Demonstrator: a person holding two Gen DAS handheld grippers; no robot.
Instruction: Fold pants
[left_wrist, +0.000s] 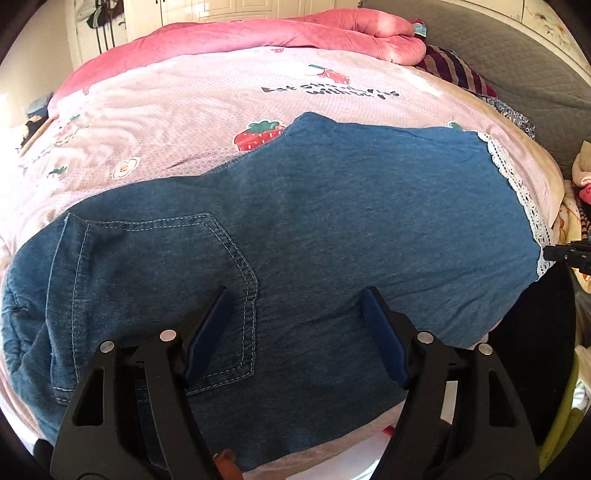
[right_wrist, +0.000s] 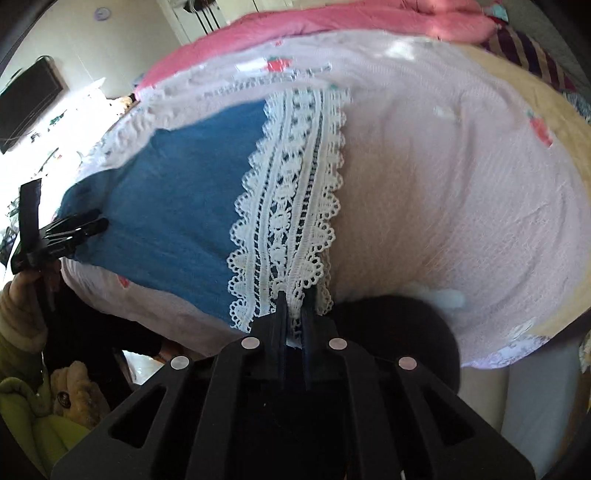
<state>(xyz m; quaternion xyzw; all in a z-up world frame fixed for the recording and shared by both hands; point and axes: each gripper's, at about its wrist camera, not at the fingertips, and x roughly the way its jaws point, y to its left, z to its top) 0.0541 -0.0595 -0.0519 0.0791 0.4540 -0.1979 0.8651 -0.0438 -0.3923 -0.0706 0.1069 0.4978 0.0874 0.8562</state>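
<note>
Firstly, the left wrist view. The pants (left_wrist: 295, 229), blue denim, lie flat on the pink strawberry-print bedspread (left_wrist: 177, 110) and fill the centre and lower left of the frame. A stitched back pocket (left_wrist: 159, 295) sits at lower left. The white lace hem (left_wrist: 517, 192) runs down the right side of the frame, ending near the bed edge. The left gripper (left_wrist: 295, 332) stands with its jaws spread wide over the denim; the left blue pad lies over the pocket's right seam, the right pad over plain cloth, and no fabric is pinched between them. Whether the pad tips touch the cloth cannot be told. The pants' upper edge follows a stepped line across mid-frame; above it the bedspread is bare up to the folded pink quilt (left_wrist: 295, 33) at the top. A striped cloth (left_wrist: 454, 70) lies at upper right. The tip of the right gripper (left_wrist: 565, 253) shows at the right margin, just beside the lace hem's lower end.

Next, the right wrist view. The right gripper (right_wrist: 293, 314) has its jaws pressed together on the lower end of the lace hem (right_wrist: 291, 199), at the near edge of the bed. The denim (right_wrist: 177, 192) extends from the lace toward the left of the frame. Right of the lace, the bedspread (right_wrist: 461, 192) is open and uncluttered to the right margin. The left gripper (right_wrist: 79, 225) appears at the left margin over the denim's far end, held by a hand (right_wrist: 27, 284) in a pale cuff; its jaw state cannot be told from this view.
</note>
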